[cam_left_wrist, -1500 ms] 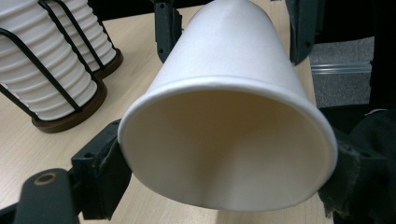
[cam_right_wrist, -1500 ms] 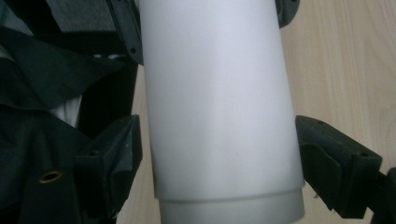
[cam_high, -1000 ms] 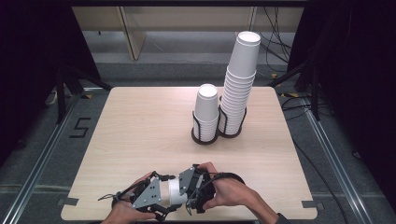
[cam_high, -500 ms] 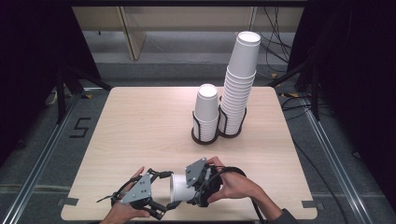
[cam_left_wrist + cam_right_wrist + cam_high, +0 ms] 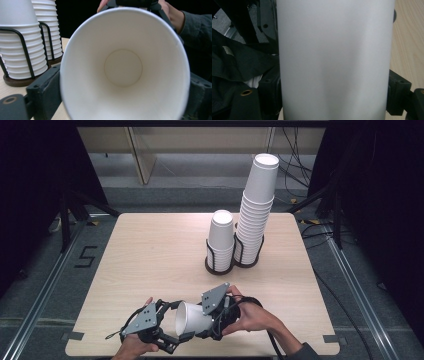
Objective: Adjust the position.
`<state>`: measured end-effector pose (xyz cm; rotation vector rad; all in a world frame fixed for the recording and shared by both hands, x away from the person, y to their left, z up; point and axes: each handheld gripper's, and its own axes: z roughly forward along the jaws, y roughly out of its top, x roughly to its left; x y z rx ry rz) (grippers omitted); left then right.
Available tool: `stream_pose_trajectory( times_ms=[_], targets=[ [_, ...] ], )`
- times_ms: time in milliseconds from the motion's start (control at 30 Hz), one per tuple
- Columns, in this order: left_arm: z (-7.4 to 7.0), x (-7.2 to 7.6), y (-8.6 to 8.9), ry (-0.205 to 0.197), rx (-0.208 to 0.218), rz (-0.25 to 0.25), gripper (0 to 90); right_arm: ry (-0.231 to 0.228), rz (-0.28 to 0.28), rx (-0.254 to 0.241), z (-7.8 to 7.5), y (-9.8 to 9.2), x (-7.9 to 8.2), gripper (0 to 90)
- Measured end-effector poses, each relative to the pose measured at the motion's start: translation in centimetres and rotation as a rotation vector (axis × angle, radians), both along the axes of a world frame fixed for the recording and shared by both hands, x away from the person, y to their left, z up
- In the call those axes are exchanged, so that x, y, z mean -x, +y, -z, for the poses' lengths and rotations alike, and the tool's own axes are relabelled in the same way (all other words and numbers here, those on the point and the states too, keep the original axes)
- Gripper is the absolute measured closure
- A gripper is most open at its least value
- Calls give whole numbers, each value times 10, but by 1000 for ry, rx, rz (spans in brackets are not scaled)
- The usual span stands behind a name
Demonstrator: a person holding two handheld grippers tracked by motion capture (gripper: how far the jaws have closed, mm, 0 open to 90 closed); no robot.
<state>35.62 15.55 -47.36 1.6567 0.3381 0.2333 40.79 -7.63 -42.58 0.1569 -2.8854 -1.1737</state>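
Table (image 5: 150, 250) of pale wood fills the middle of the high view. At its upper right stand two black wire holders side by side: the tall stack of white cups (image 5: 256, 210) on the right and the short stack (image 5: 220, 237) just to its left. In the left gripper view, both stacks show at the upper left.

Low in the frame, near the table's front edge, the single white paper cup (image 5: 192, 317) lies on its side above the wood, its open mouth toward the lower left.

The right gripper (image 5: 212, 320) is clamped on the cup's body; in the right gripper view its black jaws sit against both sides of the white wall (image 5: 334, 60).

The left gripper (image 5: 172, 332) faces the cup's mouth. Its jaws have just been opening and now stand apart, one on each side of the rim (image 5: 125, 65). In the left gripper view they flank the cup without clearly pressing on it, and the cup's round bottom shows in mid-frame.
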Motion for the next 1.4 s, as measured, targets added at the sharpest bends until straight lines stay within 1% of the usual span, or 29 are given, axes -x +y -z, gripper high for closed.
stream_pose_trajectory(
  times_ms=[33, 100, 133, 167, 200, 267, 333, 400, 433, 467, 500, 533, 567, 600, 633, 700, 733, 800, 833, 867, 900, 967, 1000, 1067, 1100, 1167, 1200, 1267, 1400],
  targets=[
    [0, 0, -1, -2, 17, 4, 81, -3, -4, -3, 1, 1, 0, 225],
    [-2, 0, 2, -4, 1, 15, 104, 19, -9, -7, 1, 1, 0, 229],
    [-3, -1, 2, -3, 7, 21, 111, 16, -5, -9, 2, 1, 0, 229],
    [-3, -2, 1, -1, 16, 28, 115, 30, -1, -15, 2, 1, 1, 227],
    [-3, -1, 1, -2, 6, 18, 119, 39, 5, -14, 3, 1, 0, 226],
    [-5, 0, 1, -5, -30, -4, 130, 16, 26, 0, 3, 1, -1, 214],
    [-6, 0, 1, -6, -45, -17, 137, 19, 53, 18, 3, 0, -1, 189],
    [-7, 0, 2, -13, -68, -30, 140, 8, 80, 35, 3, -2, -2, 174],
    [-8, -1, 2, -9, -75, -36, 140, -25, 87, 51, 2, -4, -4, 166],
    [-7, -1, 2, -10, -84, -41, 140, -22, 107, 63, 1, -5, -3, 169],
    [-7, -2, 1, -16, -82, -36, 139, -34, 91, 58, 0, -6, -4, 170],
    [-7, -2, 1, -16, -82, -36, 139, -30, 94, 62, -1, -6, -2, 170],
    [-9, 0, 2, -7, -115, -51, 139, -44, 99, 70, -1, -5, 0, 167],
    [-9, 0, 1, -5, -120, -53, 139, -72, 91, 81, -1, -4, 1, 166],
    [-9, 0, -1, -6, -108, -46, 139, -67, 118, 105, -1, -3, 5, 165],
    [-12, 1, 0, -5, -132, -51, 138, -101, 91, 119, 1, 3, 6, 168],
    [-12, 2, -1, 2, -123, -51, 138, -105, 90, 131, 2, 5, 7, 182],
    [-12, 3, -2, -2, -125, -41, 133, -112, 86, 155, 6, 8, 10, 232],
    [-12, 3, -2, -1, -110, -45, 123, -112, 71, 155, 7, 9, 10, 236],
    [-10, 2, -3, -3, -70, -43, 112, -106, 69, 148, 8, 9, 9, 237],
    [-11, 2, -1, 3, -60, -52, 99, -102, 60, 132, 9, 9, 8, 237],
    [-10, 1, 0, 29, -16, -63, 80, -83, 55, 80, 8, 6, 4, 238],
    [-9, 0, 0, 29, -9, -66, 67, -76, 55, 54, 8, 4, 1, 238],
    [-7, -1, 2, 32, -8, -81, 60, -30, 71, 0, 6, -2, -2, 239],
    [-6, -2, 2, 40, 10, -86, 62, -6, 80, -27, 5, -3, -3, 239],
    [-4, -2, 3, 56, 24, -97, 64, 8, 88, -57, 4, -7, -6, 239],
    [-4, -2, 3, 59, 42, -99, 66, 22, 97, -70, 3, -8, -6, 239],
    [-5, -2, 3, 69, 68, -101, 61, 24, 110, -84, 3, -7, -6, 238],
    [-5, -1, 0, 62, 83, -102, 82, 29, 110, -85, 7, 1, -3, 236]
  ],
)
